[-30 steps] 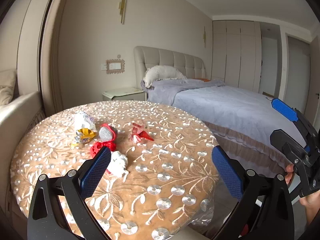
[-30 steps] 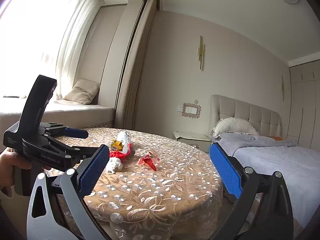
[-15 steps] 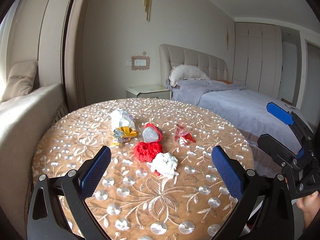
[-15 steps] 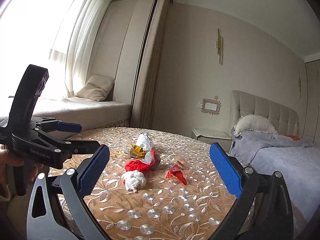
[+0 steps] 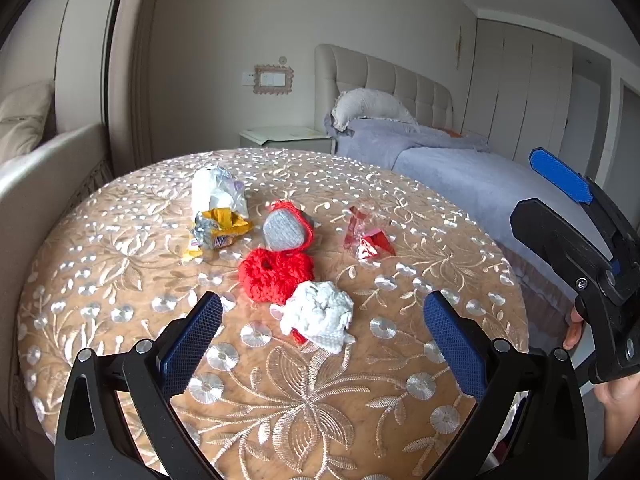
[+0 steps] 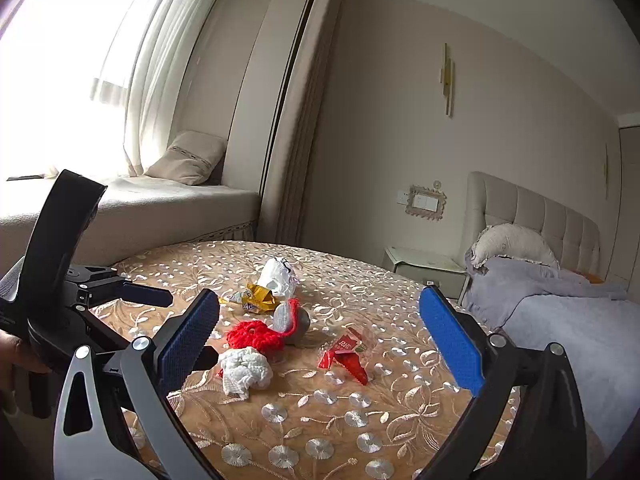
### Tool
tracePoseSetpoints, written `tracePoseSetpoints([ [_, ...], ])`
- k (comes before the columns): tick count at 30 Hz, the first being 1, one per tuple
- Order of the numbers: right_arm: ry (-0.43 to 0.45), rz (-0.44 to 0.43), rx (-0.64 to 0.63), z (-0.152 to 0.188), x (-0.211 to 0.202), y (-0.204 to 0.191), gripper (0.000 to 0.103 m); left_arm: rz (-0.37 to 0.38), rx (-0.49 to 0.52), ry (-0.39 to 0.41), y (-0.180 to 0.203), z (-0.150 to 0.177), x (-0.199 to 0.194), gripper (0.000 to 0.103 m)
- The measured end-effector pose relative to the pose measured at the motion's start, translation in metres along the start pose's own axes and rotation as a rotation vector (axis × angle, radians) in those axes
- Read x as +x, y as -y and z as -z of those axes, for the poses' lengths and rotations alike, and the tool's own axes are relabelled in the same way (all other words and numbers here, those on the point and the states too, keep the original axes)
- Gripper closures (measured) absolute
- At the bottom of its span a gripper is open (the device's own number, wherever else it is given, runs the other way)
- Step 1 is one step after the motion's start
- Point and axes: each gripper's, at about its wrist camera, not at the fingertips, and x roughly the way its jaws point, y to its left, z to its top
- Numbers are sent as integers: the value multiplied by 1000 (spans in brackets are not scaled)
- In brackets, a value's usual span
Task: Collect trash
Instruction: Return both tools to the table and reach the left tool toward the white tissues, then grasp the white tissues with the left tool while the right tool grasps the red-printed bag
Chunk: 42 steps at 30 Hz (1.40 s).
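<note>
A small heap of trash lies on a round table [image 5: 404, 396] covered with an embroidered cloth. Nearest is a crumpled white tissue [image 5: 318, 314] [image 6: 246, 372], touching a red yarn piece [image 5: 276, 274] [image 6: 254, 334]. Behind these lie a grey lump edged in red [image 5: 284, 232], a yellow and silver wrapper [image 5: 218, 230] [image 6: 256, 300], a white plastic bag [image 5: 216, 192] [image 6: 278, 272] and a red wrapper [image 5: 366, 236] [image 6: 348, 354]. My left gripper [image 5: 322, 304] hovers open just short of the tissue, holding nothing. My right gripper [image 6: 319, 294] is open and empty, off the table's right side.
A bed [image 5: 460, 168] with a grey cover stands behind and to the right of the table, with a nightstand [image 5: 286, 138] beside it. A cushioned window seat [image 6: 168, 200] runs along the left. A hand [image 5: 576, 330] holds the right gripper's handle.
Both grippers have come closer to the table and tilted down toward the trash. The pile now sits larger and centred between the left gripper's fingers. Nothing was picked up.
</note>
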Motion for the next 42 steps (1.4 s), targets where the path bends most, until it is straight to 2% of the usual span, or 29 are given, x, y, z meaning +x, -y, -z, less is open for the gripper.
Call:
tracePoseSetpoints([
  [3,-21,1,0,5,10,10,4,24,-17,-31,5,-3,18,4],
  [8,-47,14,19,15,22,29,4,-4,-4,-108,15,-6,48,7],
  [9,-51,14,25,17,23,33,4,0,-15,-144,14,-7,56,12],
  [13,-63,21,50,24,27,45,4,30,-82,-256,1,-6,78,18],
  [14,-66,20,57,26,27,48,4,26,-90,-283,-1,-5,84,25],
  [16,-65,26,61,29,29,51,4,44,-99,-313,-4,-5,90,47],
  [17,-67,29,58,31,28,53,4,52,-89,-322,-4,-6,92,62],
  [18,-67,35,56,32,27,54,4,42,-62,-330,-2,-6,94,64],
  [22,-66,37,70,34,23,59,4,22,-43,-272,2,-10,76,66],
  [28,-69,19,74,28,27,57,4,-33,-40,-171,-12,-27,19,66],
  [32,-125,32,55,24,44,49,4,-76,-44,-122,-23,-34,-7,66],
  [37,-217,15,36,24,74,43,4,-85,-56,-100,-32,-35,-15,66],
  [42,-278,3,19,18,100,44,4,-72,-48,-89,-34,-42,-7,66],
])
